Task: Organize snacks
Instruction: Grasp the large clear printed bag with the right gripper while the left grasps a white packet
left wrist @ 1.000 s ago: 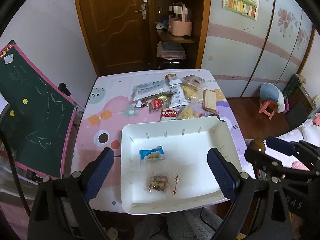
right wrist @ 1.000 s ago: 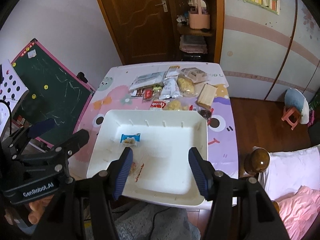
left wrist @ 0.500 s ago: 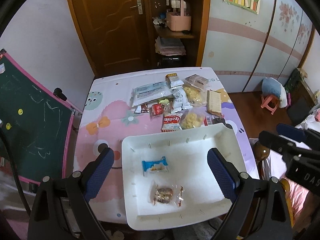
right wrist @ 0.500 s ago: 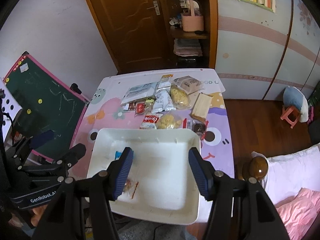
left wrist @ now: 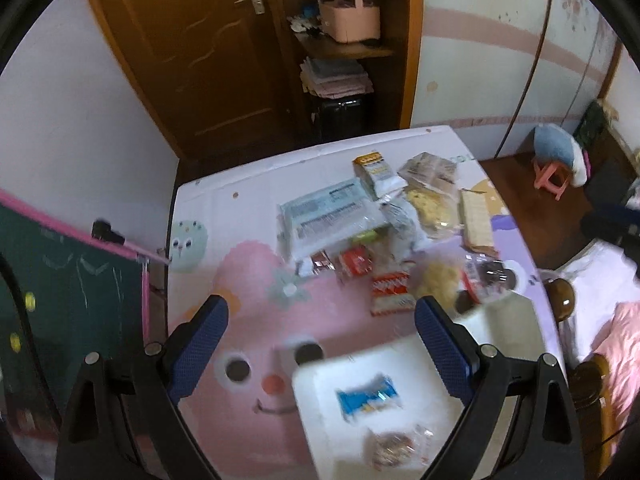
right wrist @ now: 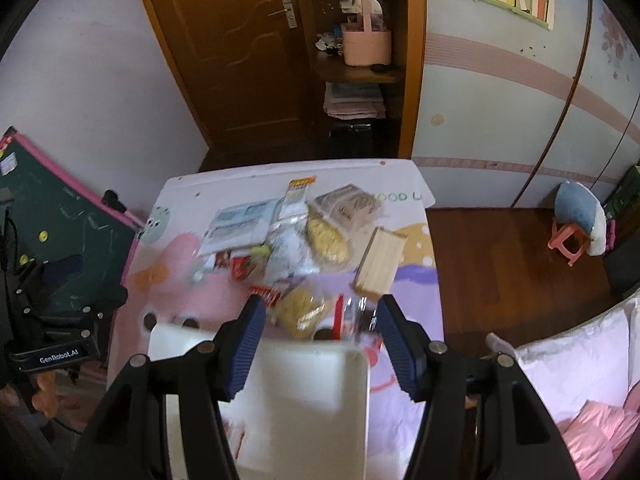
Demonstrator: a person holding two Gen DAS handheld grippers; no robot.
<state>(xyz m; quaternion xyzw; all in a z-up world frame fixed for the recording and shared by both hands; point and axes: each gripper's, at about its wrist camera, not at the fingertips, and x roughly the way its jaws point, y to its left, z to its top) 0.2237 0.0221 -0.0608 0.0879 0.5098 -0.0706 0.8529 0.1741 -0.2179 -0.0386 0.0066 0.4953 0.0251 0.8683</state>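
A white tray (left wrist: pixel 496 320) lies at the near edge of the table, holding a blue packet (left wrist: pixel 368 398) and a clear-wrapped brown snack (left wrist: pixel 394 446). Beyond it is a loose pile of snacks: a large clear bag (left wrist: pixel 328 216), a red-and-white packet (left wrist: pixel 390 292), yellow puffs (right wrist: pixel 326 240) and a wafer pack (right wrist: pixel 378 262). My left gripper (left wrist: pixel 320 344) is open and empty, above the pink cloth left of the tray. My right gripper (right wrist: pixel 324 340) is open and empty over the tray's (right wrist: pixel 312 400) far edge, with a yellow snack bag (right wrist: pixel 300 312) showing past its fingers.
The table (left wrist: pixel 248 280) has a pink cartoon cloth. A green chalkboard (left wrist: pixel 60 280) leans at its left side. A wooden door and shelf stand behind. A bed (right wrist: pixel 580 380) and a small pink stool (right wrist: pixel 572 240) are on the right.
Both grippers have moved forward toward the snack pile, so the tray has slid down in both views. The left one has also shifted left, off the tray. Neither jaw opening has changed.
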